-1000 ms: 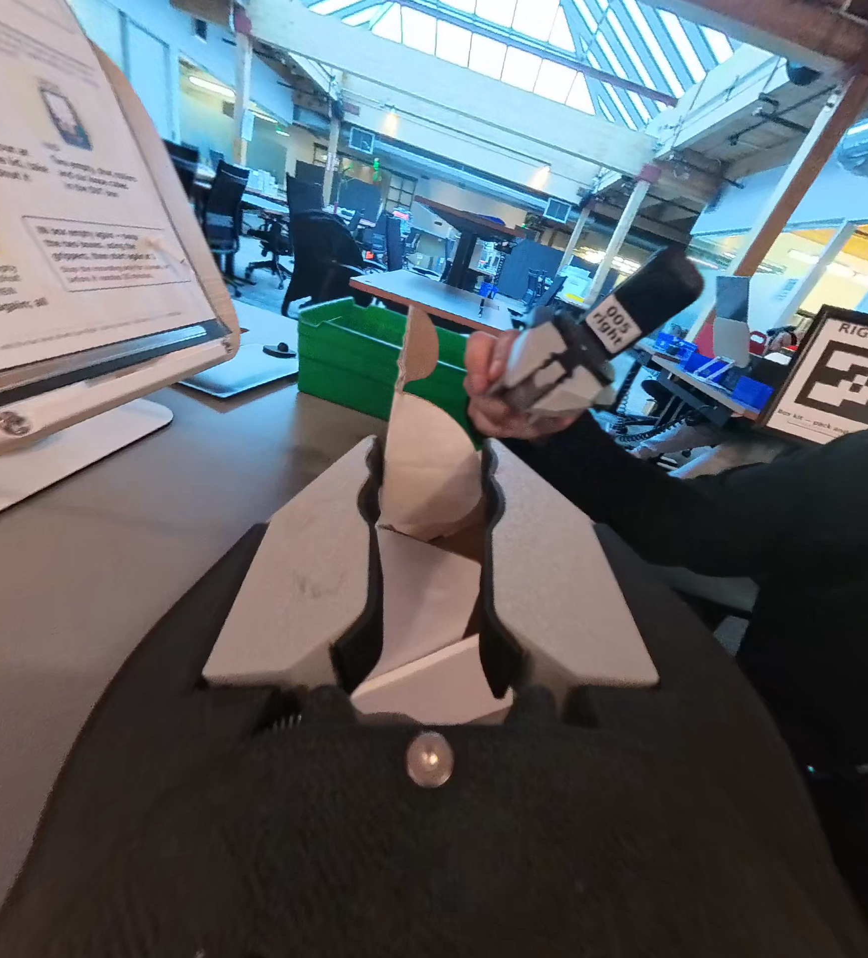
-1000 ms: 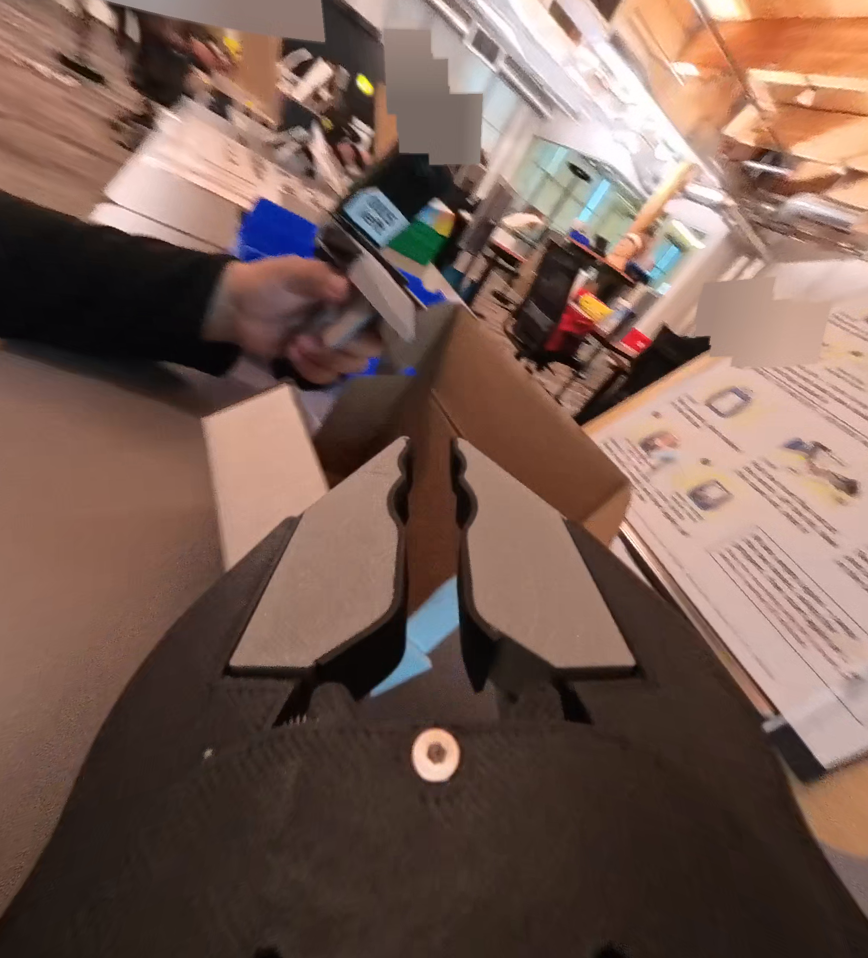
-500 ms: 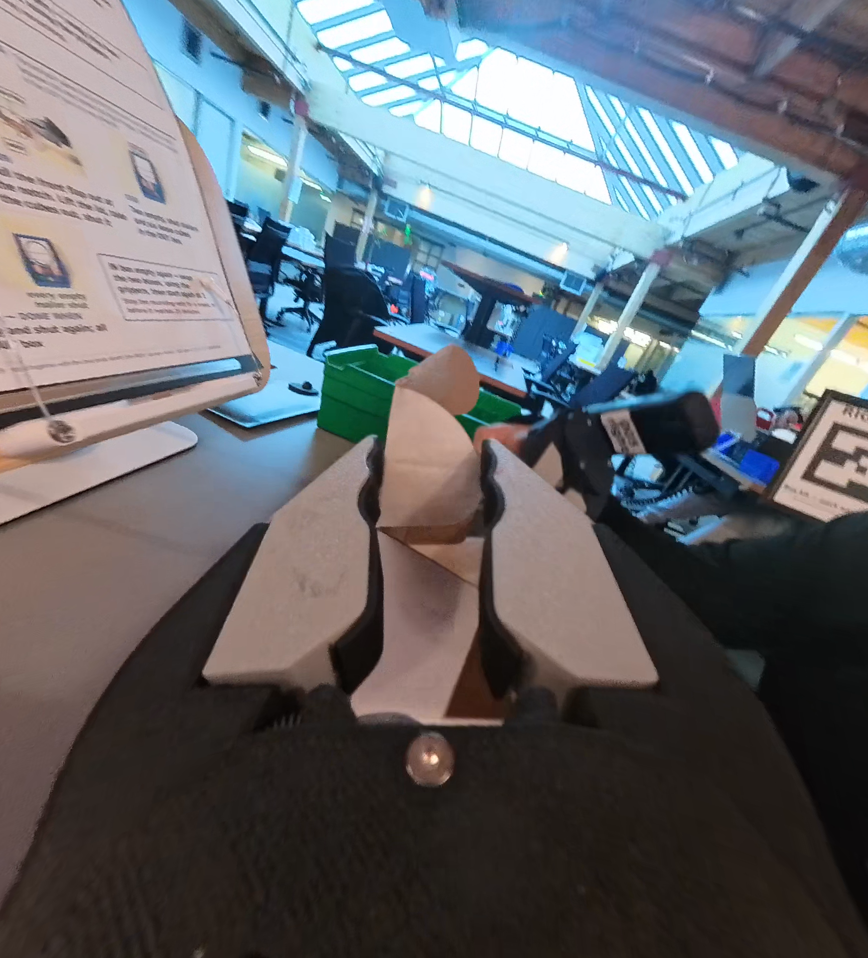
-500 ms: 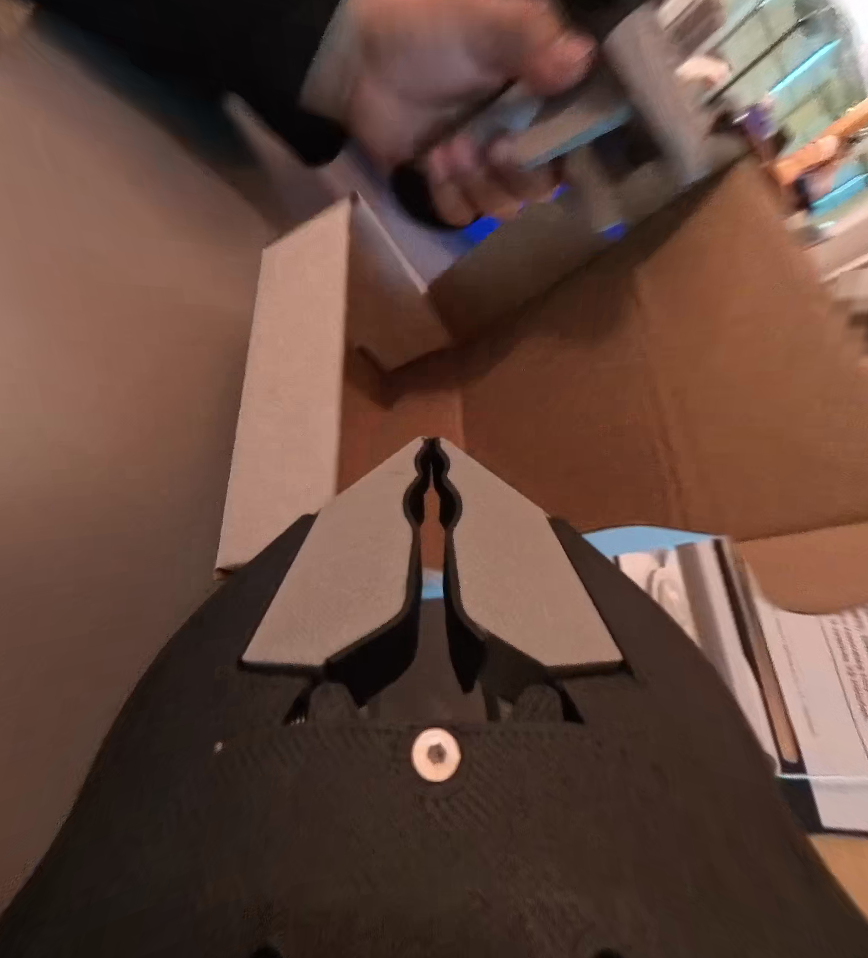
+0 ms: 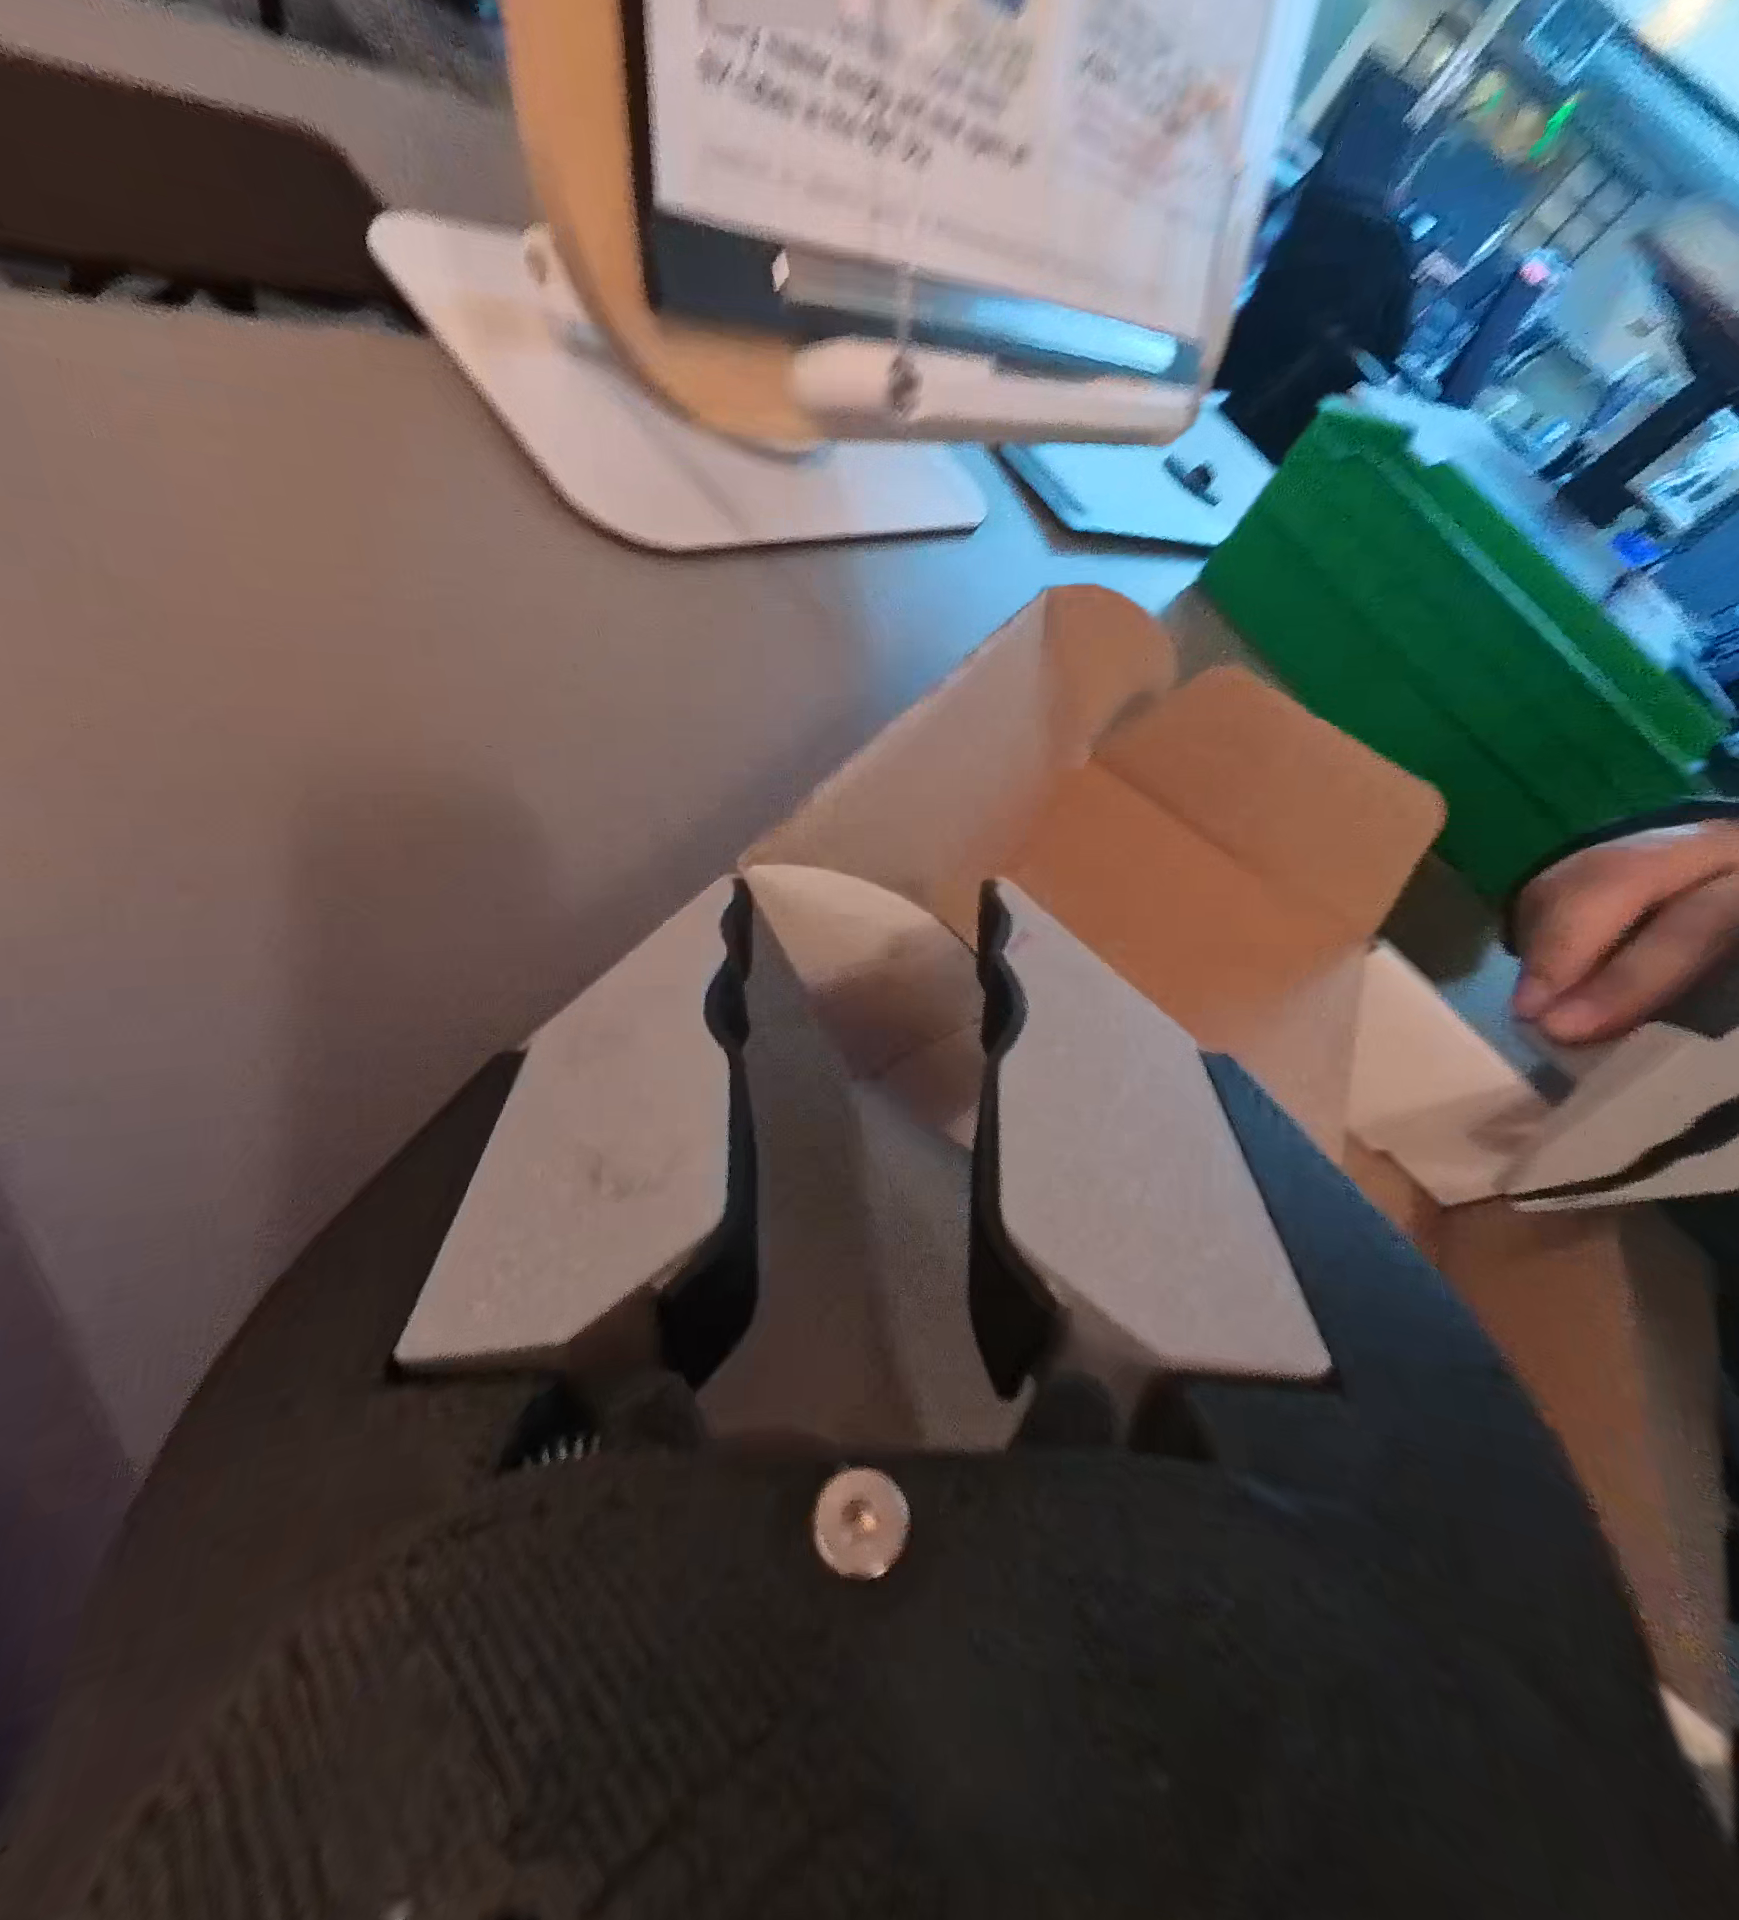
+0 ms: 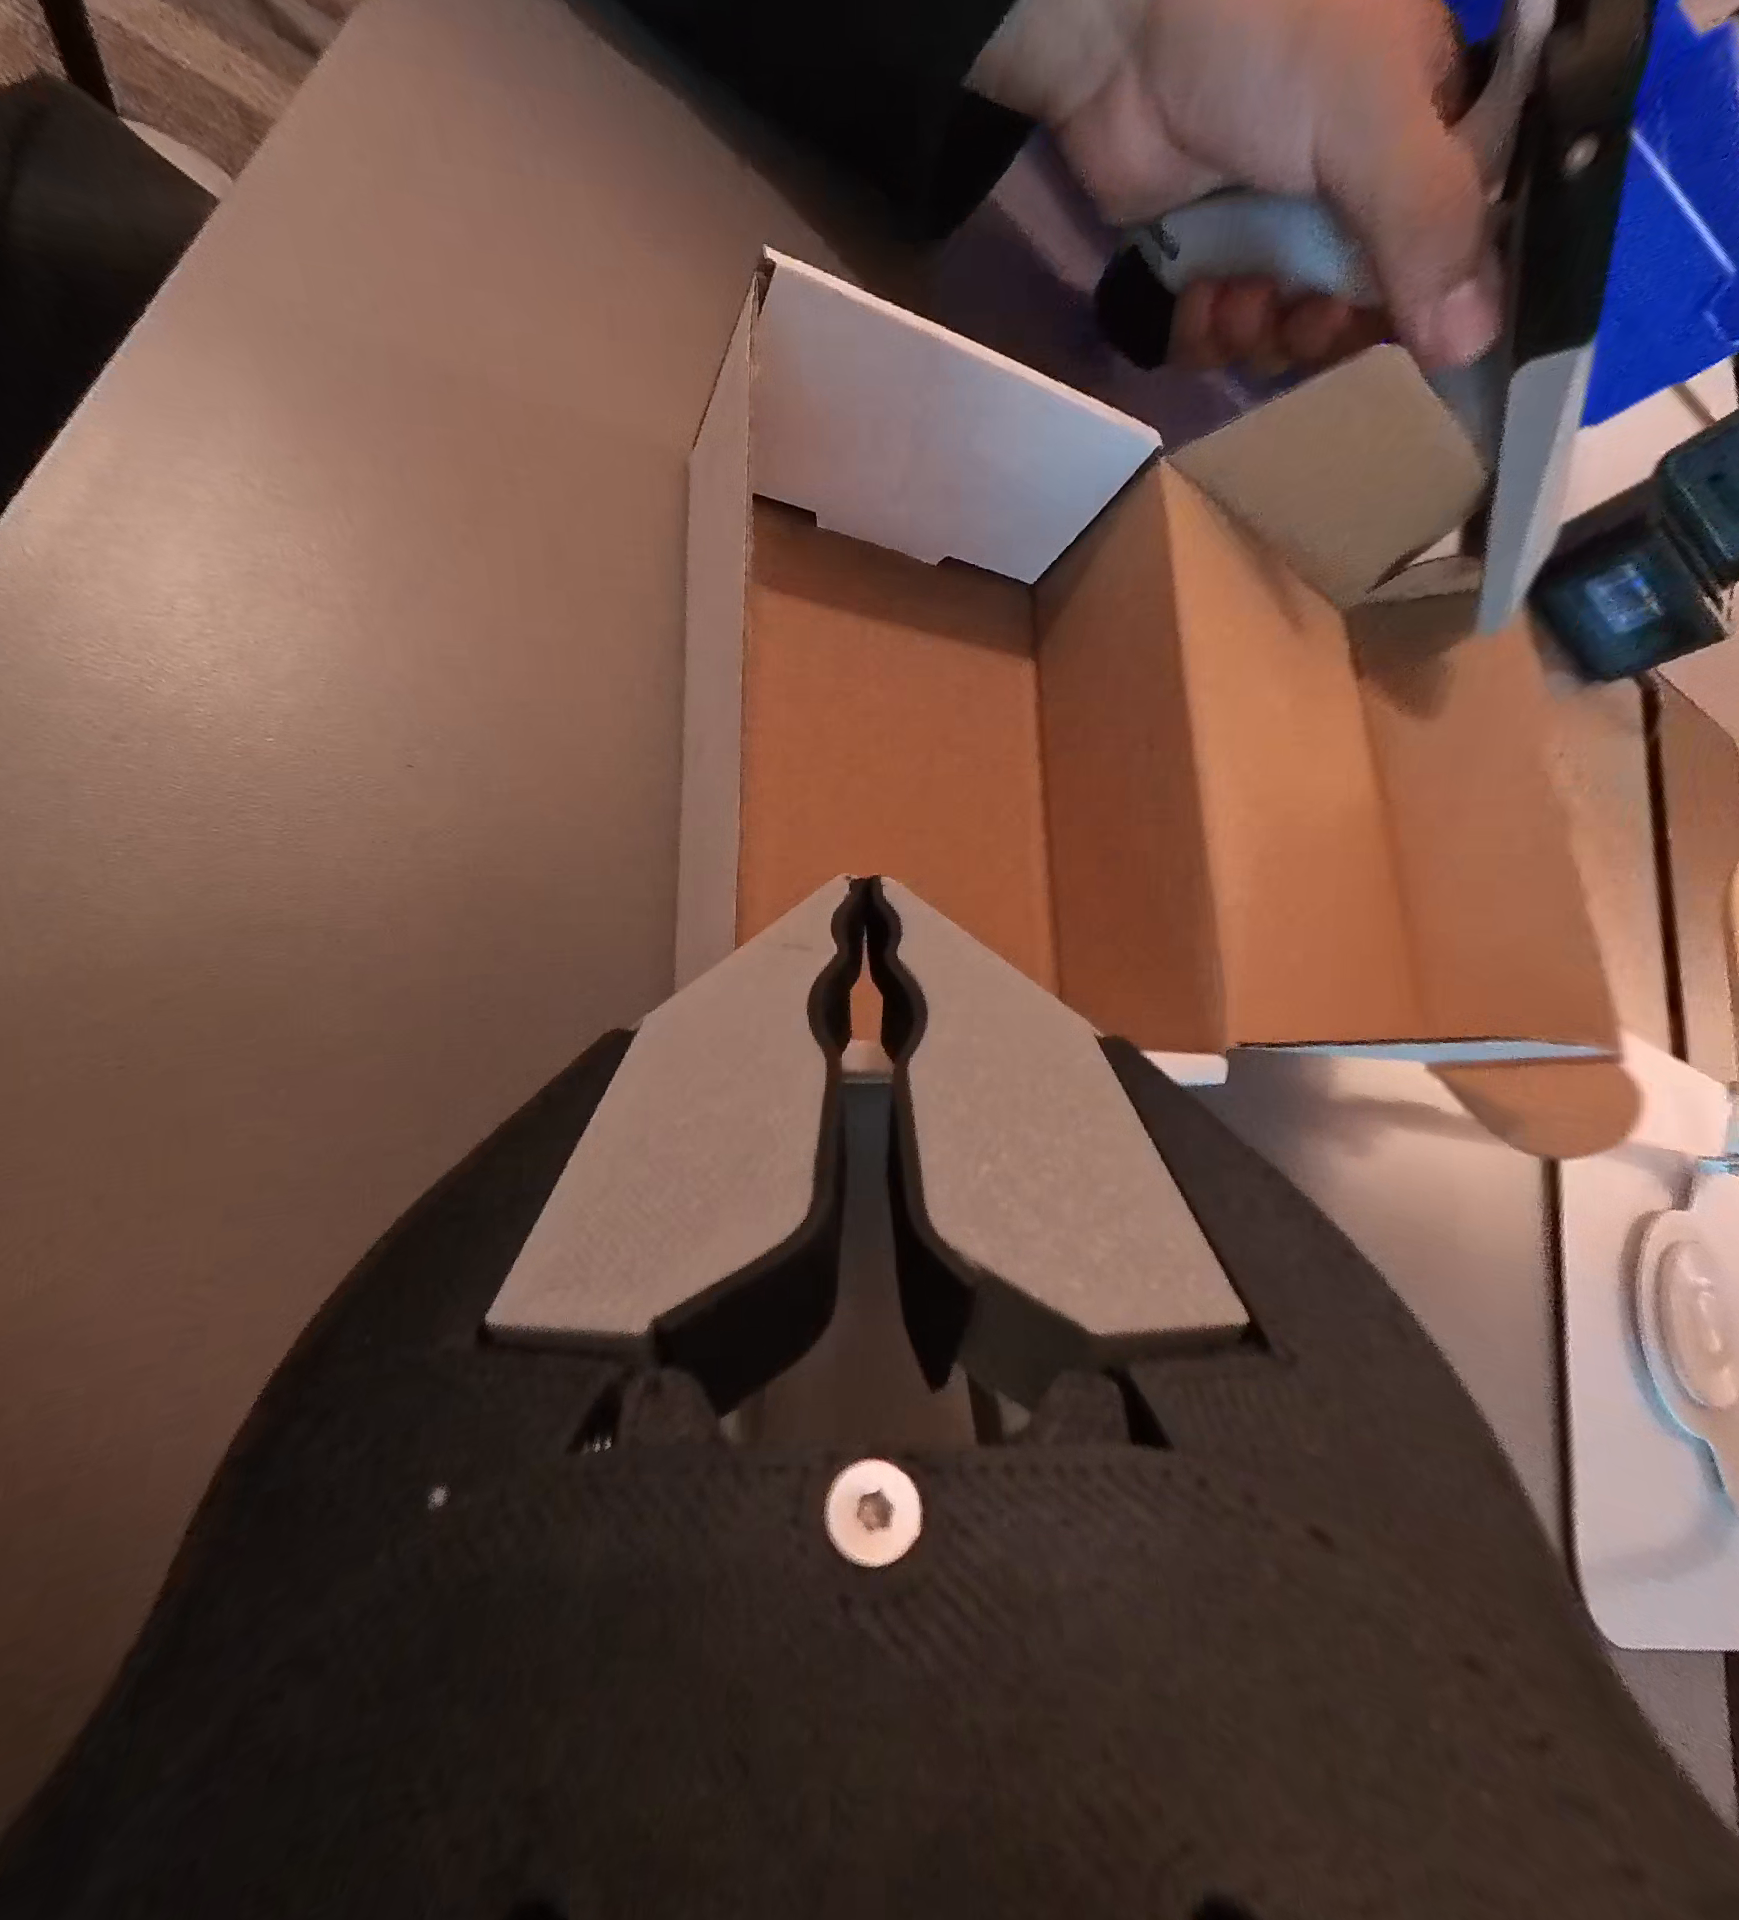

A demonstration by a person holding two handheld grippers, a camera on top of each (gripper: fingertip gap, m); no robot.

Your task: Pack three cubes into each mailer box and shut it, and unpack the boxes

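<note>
In the left wrist view the left gripper (image 5: pixel 857 914) has its fingers spread a moderate way, and a white side flap (image 5: pixel 849 997) of the mailer box (image 6: pixel 886 769) stands in the gap between them; whether the pads actually press the flap cannot be told. The right wrist view shows this gripper farther off at the box's far end, up against a greyish flap (image 6: pixel 1332 488) there. The right gripper (image 6: pixel 867 883) has its fingertips pressed together on nothing — it hangs above the near end of the open box.

The box rests on a plain grey-brown table (image 6: pixel 273 727). Its brown interior is bare; no cubes show in either view. The white end wall (image 6: pixel 927 447) stands upright at the far end, and the brown lid (image 6: pixel 1364 831) lies folded out to the right, creased in panels.

Just past the lid stands a document stand (image 5: pixel 699 312) on a white base, carrying printed sheets. Farther on, a green bin (image 5: pixel 1447 665) sits on the table, its contents hidden, and a blue bin (image 6: pixel 1675 208) shows beyond the left hand (image 6: pixel 1249 135). The right hand (image 5: pixel 1654 935) grips its handle beside the box — behind it, a blurred office.
</note>
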